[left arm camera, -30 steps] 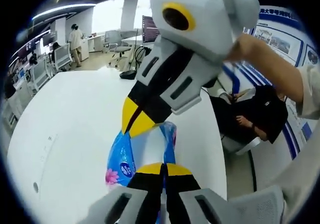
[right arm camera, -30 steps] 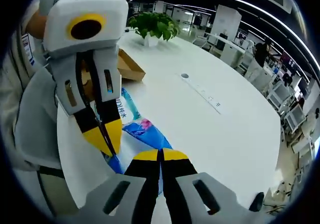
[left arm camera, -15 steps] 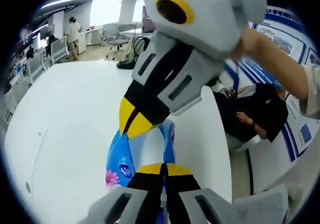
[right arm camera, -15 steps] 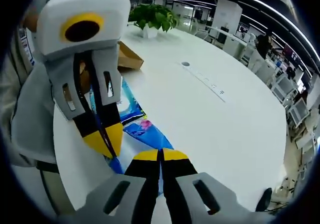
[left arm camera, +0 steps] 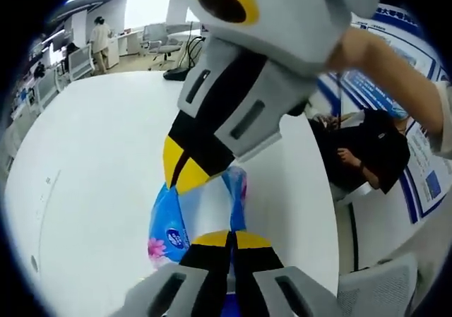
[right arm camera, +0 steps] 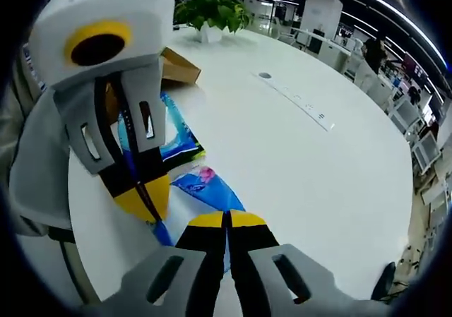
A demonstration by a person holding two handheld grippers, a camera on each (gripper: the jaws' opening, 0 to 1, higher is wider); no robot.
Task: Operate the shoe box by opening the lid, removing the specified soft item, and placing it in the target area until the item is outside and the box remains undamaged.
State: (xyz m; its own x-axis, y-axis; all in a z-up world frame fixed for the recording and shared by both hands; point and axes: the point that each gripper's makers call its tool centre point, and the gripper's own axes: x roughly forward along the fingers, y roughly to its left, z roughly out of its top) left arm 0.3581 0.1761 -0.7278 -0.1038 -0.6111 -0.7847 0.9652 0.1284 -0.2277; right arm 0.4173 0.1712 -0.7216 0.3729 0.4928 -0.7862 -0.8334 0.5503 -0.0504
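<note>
A soft blue and white tissue pack [left arm camera: 168,226] with a pink flower print hangs between both grippers above the white table [left arm camera: 85,154]. My left gripper [left arm camera: 231,240] is shut on its near end. My right gripper [left arm camera: 181,178] reaches in from above and is shut on the pack's far edge. In the right gripper view my right gripper [right arm camera: 227,220] is shut on the same pack [right arm camera: 209,188], and my left gripper [right arm camera: 144,200] pinches it from the left. The brown cardboard shoe box [right arm camera: 177,66] lies behind on the table [right arm camera: 304,183], partly hidden by the left gripper.
A potted plant [right arm camera: 212,10] stands at the table's far end beyond the box. A power strip [right arm camera: 300,104] runs across the tabletop. A seated person [left arm camera: 367,154] and a grey chair [left arm camera: 374,289] are beside the table's right edge. Desks and office chairs [left arm camera: 74,63] stand beyond.
Both grippers stay shut on the tissue pack. Both views have shifted slightly as the hands move together, and the other gripper looms a little larger in each.
</note>
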